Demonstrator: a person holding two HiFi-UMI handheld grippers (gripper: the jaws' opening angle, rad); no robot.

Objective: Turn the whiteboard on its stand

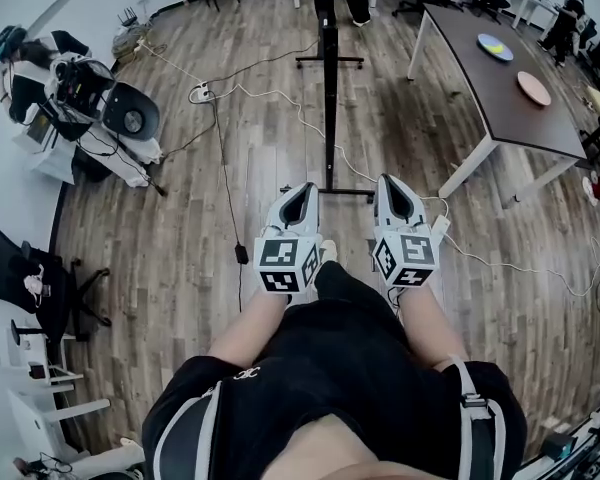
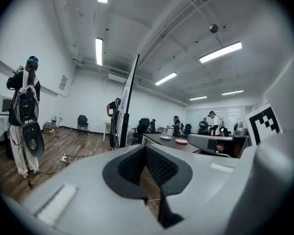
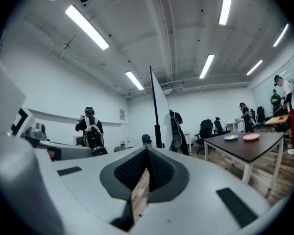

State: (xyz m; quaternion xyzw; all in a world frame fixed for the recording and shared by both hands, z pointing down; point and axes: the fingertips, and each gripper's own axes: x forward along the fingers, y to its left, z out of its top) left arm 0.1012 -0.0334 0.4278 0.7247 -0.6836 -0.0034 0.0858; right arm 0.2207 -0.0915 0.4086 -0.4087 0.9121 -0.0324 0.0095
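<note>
Left gripper [image 1: 301, 192] and right gripper [image 1: 391, 184]: both jaws together with nothing between them, held side by side above the wood floor [image 1: 180, 218]. Whiteboard [image 1: 326, 78]: edge-on upon its stand, well ahead of both grippers, untouched. Likely hazards: the white cable [image 1: 263, 92] trailing past the stand's feet may snag a turning base, and the swinging board may strike the nearby table [image 1: 480, 78].
</note>
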